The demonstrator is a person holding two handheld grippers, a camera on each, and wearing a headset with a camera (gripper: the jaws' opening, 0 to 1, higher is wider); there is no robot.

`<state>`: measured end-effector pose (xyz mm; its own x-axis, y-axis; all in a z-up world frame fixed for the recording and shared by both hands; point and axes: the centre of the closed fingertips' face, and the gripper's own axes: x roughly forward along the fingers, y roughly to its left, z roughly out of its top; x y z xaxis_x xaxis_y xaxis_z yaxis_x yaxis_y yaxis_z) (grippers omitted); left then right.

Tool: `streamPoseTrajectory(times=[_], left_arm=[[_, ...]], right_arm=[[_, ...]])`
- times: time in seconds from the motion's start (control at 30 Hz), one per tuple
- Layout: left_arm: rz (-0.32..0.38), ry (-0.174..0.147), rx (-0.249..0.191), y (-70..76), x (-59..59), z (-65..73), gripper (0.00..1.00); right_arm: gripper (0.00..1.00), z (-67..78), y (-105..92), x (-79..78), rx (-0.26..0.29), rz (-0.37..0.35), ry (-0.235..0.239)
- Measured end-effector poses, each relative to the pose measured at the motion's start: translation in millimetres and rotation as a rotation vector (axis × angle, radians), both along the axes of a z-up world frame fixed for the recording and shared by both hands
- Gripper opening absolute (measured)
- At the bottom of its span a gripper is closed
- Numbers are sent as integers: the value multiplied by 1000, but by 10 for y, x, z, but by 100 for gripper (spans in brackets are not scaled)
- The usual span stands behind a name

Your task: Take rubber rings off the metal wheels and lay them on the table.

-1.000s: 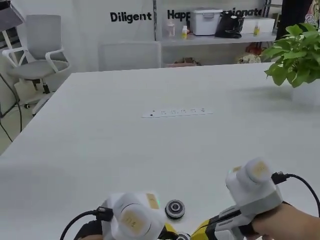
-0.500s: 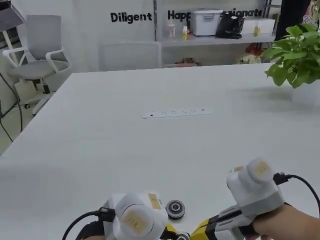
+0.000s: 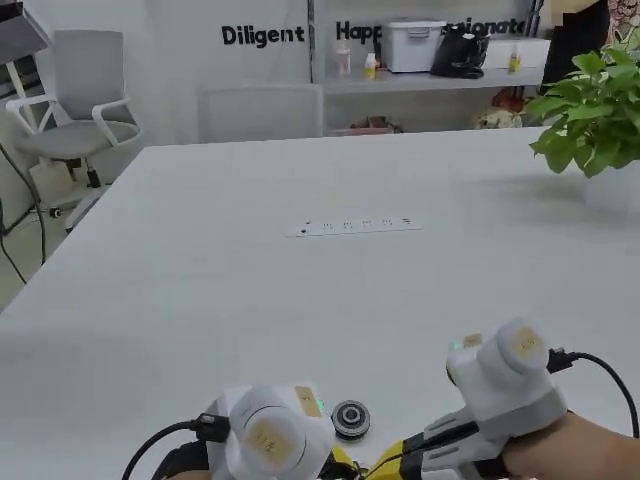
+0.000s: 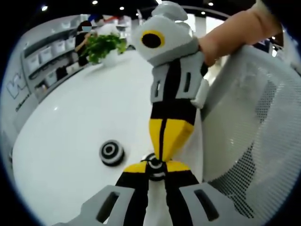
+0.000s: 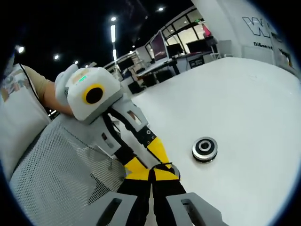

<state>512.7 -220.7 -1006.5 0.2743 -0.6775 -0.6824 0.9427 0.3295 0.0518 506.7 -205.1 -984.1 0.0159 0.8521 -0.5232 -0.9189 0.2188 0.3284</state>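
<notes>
The left gripper (image 4: pixel 157 168) and right gripper (image 5: pixel 151 173) jaws were both clamped on one metal wheel (image 4: pixel 154 163) at the worktop's (image 3: pixel 300 300) 6 o'clock edge, so a jerky pull on its rubber ring (image 5: pixel 164 166) risked flinging it floorward or into the second wheel (image 4: pixel 112 153) lying at its 10 o'clock.

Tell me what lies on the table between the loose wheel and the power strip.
Nothing. In the head view, the table between the loose wheel and the power strip is bare.

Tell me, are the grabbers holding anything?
Yes: the left gripper and right gripper both pinch one small wheel, jaws shut on its rim from opposite sides.
</notes>
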Motion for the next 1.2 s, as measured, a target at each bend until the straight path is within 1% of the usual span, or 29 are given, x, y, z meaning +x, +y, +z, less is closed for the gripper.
streamPoseTrajectory(times=[0.03, 0.07, 0.1, 0.13, 0.17, 0.3, 0.4, 0.5, 0.73, 0.8, 0.83, 0.93, 0.97, 1.03, 1.2], left_arm=[[2, 0, -13, -9, 4, -3, 12], [1, 0, -14, -4, 0, -5, 12], [-4, -2, -16, -5, 0, -3, 12], [-3, -2, -17, -6, 0, -1, 12], [-3, -3, -17, -8, -3, -2, 12], [-10, -9, -21, -8, -1, 0, 12], [-17, -13, -23, -11, -1, 5, 13], [-41, -26, -22, -19, -4, 7, 14], [-55, -22, -20, -15, 4, 20, 15], [-58, -15, -26, -17, -5, 30, 18], [-69, -10, -26, -23, -29, 28, 19], [-102, -27, -11, -29, -68, 35, 23], [-111, -30, -9, -33, -80, 47, 23], [-114, -30, -18, -37, -85, 88, 24], [-104, -23, -41, 0, -74, 172, 28]], right_arm=[[0, -22, -20, -63, -17, 12, 32], [0, -32, -29, -56, -12, 11, 35], [0, -93, -66, -51, -28, 11, 30], [0, -136, -111, -46, -53, 21, 6], [0, -170, -137, -74, -68, 32, 7], [0, -166, -145, -66, -62, 30, 12], [0, -179, -152, -67, -68, 36, 1], [0, -179, -164, -50, -70, 31, -1], [0, -168, -173, -17, -61, 11, 4], [0, -170, -167, -10, -61, 10, 4], [0, -169, -165, -9, -60, 10, 4], [0, -160, -169, 3, -57, 5, 3], [0, -157, -170, 6, -56, 4, 3], [0, -144, -176, 16, -53, -1, 2], [0, -107, -181, 33, -41, -11, 0]])
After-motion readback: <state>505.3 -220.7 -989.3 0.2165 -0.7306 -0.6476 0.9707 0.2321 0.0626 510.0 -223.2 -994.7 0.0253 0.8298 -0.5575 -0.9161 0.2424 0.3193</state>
